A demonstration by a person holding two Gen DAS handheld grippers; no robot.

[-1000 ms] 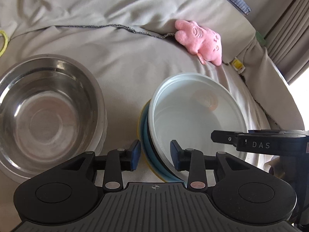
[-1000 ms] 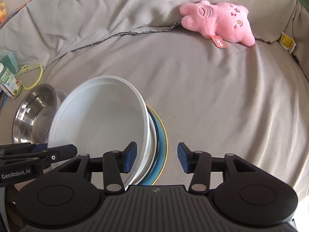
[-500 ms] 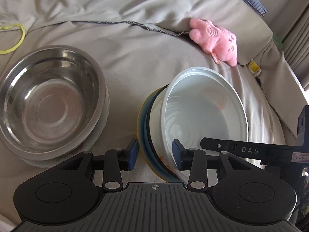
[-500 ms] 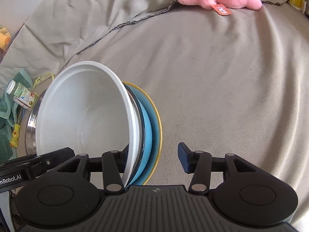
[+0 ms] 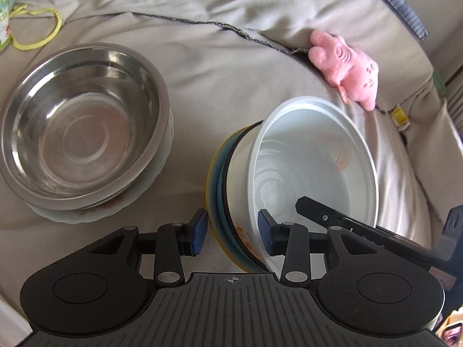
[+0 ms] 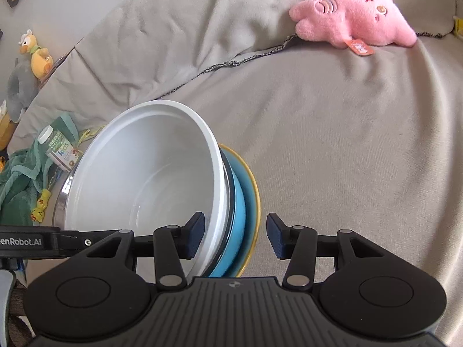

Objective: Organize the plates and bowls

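Note:
A stack of dishes hangs between both grippers above a grey-covered sofa: a white bowl [image 5: 315, 156] on top, then a dark-rimmed dish and a blue plate with a yellow rim [image 5: 212, 179] underneath. My left gripper [image 5: 231, 232] straddles the stack's near edge, one finger under the plates, one inside the bowl. My right gripper [image 6: 235, 238] straddles the opposite edge of the white bowl [image 6: 144, 173] and blue plate [image 6: 246, 202] the same way. Both jaws stand wide with the stack between them. A steel bowl [image 5: 81, 127] rests on a white plate [image 5: 95, 212] at the left.
A pink plush toy [image 6: 353, 20] lies at the sofa's back seam and also shows in the left wrist view [image 5: 347, 66]. A bottle [image 6: 58, 147], green cloth [image 6: 20, 179] and yellow loop [image 5: 37, 34] lie at the left. Plush birds [image 6: 31, 57] sit on the armrest.
Both grippers have risen with the dish stack, lifting it higher off the sofa. The steel bowl and sofa now look farther away; the stack tilts more.

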